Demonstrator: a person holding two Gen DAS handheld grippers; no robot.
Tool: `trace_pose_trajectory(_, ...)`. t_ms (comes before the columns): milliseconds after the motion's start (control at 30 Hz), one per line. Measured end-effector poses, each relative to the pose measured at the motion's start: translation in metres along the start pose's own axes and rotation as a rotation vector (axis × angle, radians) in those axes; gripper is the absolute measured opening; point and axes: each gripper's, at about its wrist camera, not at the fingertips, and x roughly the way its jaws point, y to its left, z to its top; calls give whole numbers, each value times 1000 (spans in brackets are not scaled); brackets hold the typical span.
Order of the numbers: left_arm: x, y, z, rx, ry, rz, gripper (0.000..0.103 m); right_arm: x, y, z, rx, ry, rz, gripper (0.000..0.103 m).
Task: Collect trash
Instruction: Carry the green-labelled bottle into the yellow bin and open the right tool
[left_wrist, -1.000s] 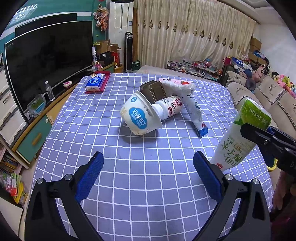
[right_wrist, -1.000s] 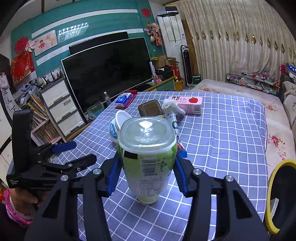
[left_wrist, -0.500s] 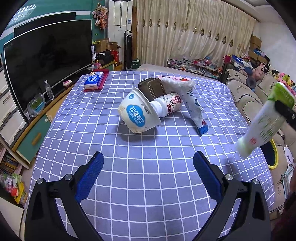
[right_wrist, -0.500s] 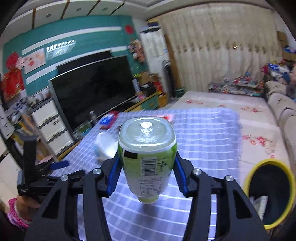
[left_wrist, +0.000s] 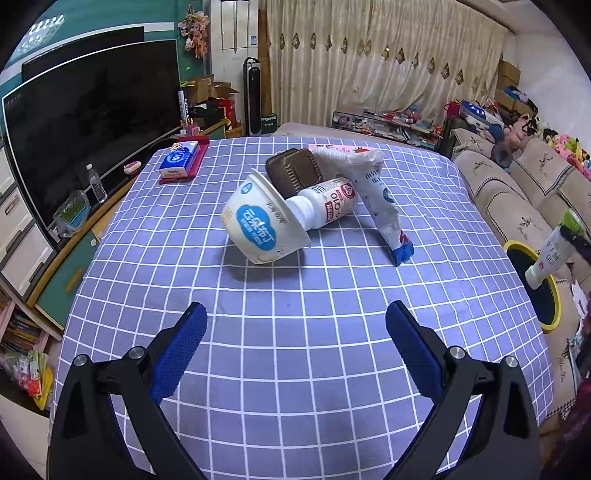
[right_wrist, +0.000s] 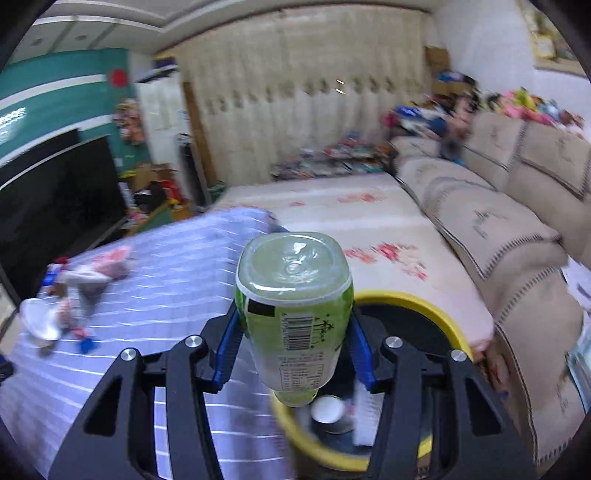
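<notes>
Right claw (right_wrist: 293, 350) clamped on a green drink bottle (right_wrist: 295, 306), blue pads pressing both sides, cap end pointing down and base toward the camera. Held off the edge of the bench (left_wrist: 295, 332), above the yellow-rimmed bin (right_wrist: 413, 302): long axis roughly in line with the bin's mouth, cap over the near part of the opening rather than its middle. Probably ready for a drop once centred. Left claw (left_wrist: 295, 343) spread wide and empty, hanging over bare checked cloth, well apart from the bin and nearer to the remaining heap: white tub (left_wrist: 258, 225) on its side, small bottle (left_wrist: 328, 203) lying with its neck at the tub's mouth, brown tray (left_wrist: 293, 171) behind, crumpled wrapper (left_wrist: 376, 199) to the right. Tissue pack (left_wrist: 179, 158) at the far corner. Right view badly smeared; bin contents hard to make out beyond pale scraps, near rim hidden by bottle and claw. In the left view, bottle and bin cut off at the edge.
</notes>
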Motion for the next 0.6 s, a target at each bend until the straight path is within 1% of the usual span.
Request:
trace_pose_trajectory(33, 1, -1, 0, 4, 1, 1, 96, 12, -11, -6, 16, 20, -27, 49)
trace_pose_trajectory(133, 4, -4, 1, 8, 4, 6, 96, 44, -32, -26, 49, 92, -67, 49)
trace_pose_trajectory(300, 11, -3, 3, 7, 14, 29, 96, 91, -46, -58, 58, 206, -133, 50)
trace_pose_trajectory(367, 14, 0, 4, 1, 17, 41, 96, 102, -47, -66, 59, 232, -141, 50)
trace_pose_trajectory(433, 17, 3, 6, -10, 19, 51, 96, 106, -45, -69, 58, 234, -152, 51)
trace_pose_trajectory(500, 19, 7, 7, -22, 18, 56, 96, 105, -43, -69, 53, 223, -153, 55)
trace_pose_trajectory(600, 22, 12, 9, -35, 17, 65, 96, 93, -35, -64, 44, 198, -153, 56)
